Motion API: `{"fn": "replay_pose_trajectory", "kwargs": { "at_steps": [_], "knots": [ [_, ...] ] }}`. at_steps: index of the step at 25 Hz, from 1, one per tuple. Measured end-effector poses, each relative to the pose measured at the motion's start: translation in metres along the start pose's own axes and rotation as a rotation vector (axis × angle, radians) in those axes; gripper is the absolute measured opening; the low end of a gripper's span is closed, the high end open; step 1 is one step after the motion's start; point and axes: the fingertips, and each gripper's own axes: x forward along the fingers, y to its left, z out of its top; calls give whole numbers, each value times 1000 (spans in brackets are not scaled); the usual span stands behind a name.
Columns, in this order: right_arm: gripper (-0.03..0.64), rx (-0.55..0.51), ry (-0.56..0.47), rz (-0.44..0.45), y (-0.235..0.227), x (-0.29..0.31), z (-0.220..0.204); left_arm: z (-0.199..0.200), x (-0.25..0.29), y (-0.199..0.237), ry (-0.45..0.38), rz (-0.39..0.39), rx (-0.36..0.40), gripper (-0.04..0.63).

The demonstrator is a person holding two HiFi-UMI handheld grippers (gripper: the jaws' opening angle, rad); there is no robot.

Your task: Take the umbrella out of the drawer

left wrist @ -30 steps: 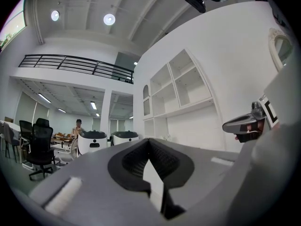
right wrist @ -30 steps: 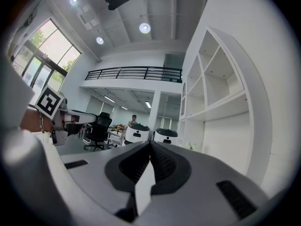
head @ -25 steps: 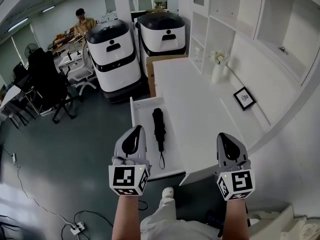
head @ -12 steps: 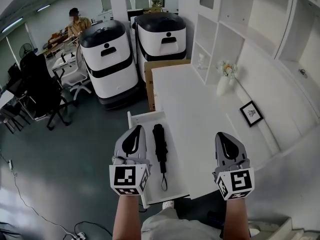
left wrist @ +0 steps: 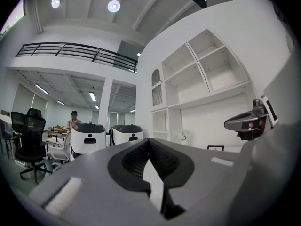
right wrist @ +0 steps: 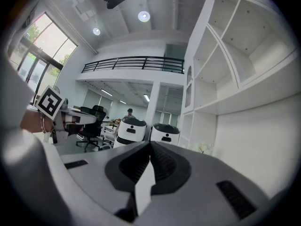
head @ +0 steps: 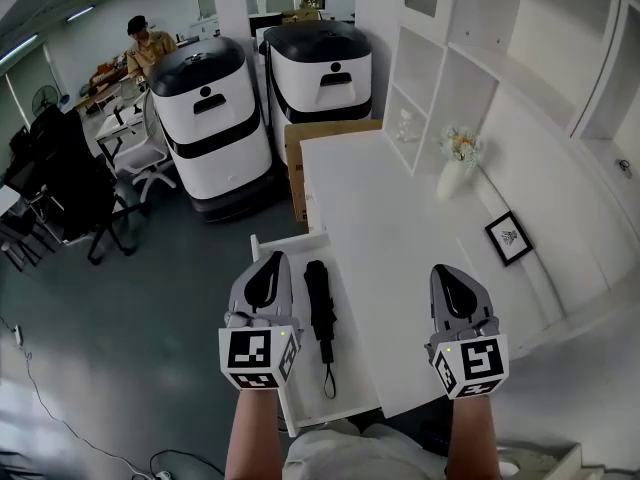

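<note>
In the head view, the left gripper [head: 270, 260] and right gripper [head: 446, 271] are held side by side in the lower half of the frame, each borne on a forearm that enters from the bottom edge. The umbrella [head: 320, 303] is seen only here: it is folded, black, and laid lengthwise in the open drawer [head: 352, 360], just right of the left gripper, with its wrist strap trailing toward the bottom edge. The drawer is pulled out from the left side of the white desk [head: 400, 218]. A vase [head: 453, 173] and a small frame [head: 509, 238] are stood at the desk's right side, below the white shelves [head: 450, 63]. Two white-and-black machines [head: 215, 118] and a cardboard box [head: 322, 136] are placed above the desk, and a person [head: 146, 44] is seen at the upper left.

In the left gripper view, the jaws are shown pressed together with nothing between them. The machines, person, vase and frame are seen low across the middle, and the right gripper is caught at the right edge. A railed balcony [left wrist: 75, 51], hidden from the head view, is shown at upper left.

In the right gripper view, the jaws are likewise clenched on nothing. The left gripper's marker cube is shown at the left edge, and windows [right wrist: 42, 46] at the upper left.
</note>
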Motion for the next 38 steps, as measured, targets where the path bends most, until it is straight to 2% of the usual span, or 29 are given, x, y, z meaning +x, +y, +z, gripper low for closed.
{"fn": "replay_pose_trajectory", "kwargs": {
  "at_steps": [3,5,7,9,15,20,28,38],
  "knots": [
    [8,3,10,0,-4,7,-4,-4,9,2,10,3,-7,13],
    [8,7,20,1,-8,10,-9,-10,15,-2,27,-29,-42,102],
    [8,11,29,4,-11,15,-13,-18,23,-7,57,-71,-85,276],
    [8,16,35,13,-14,20,-16,-25,29,-11,81,-90,-110,324],
    [8,29,65,58,-20,33,-34,-51,44,-14,153,-61,-144,325],
    [8,58,113,84,-26,39,-62,-95,52,-17,267,-31,-171,325],
    [8,116,208,102,-24,42,-108,-178,44,-35,463,-38,-226,324],
    [8,136,290,126,-15,39,-142,-259,40,-49,673,-28,-300,322]
  ]
}}
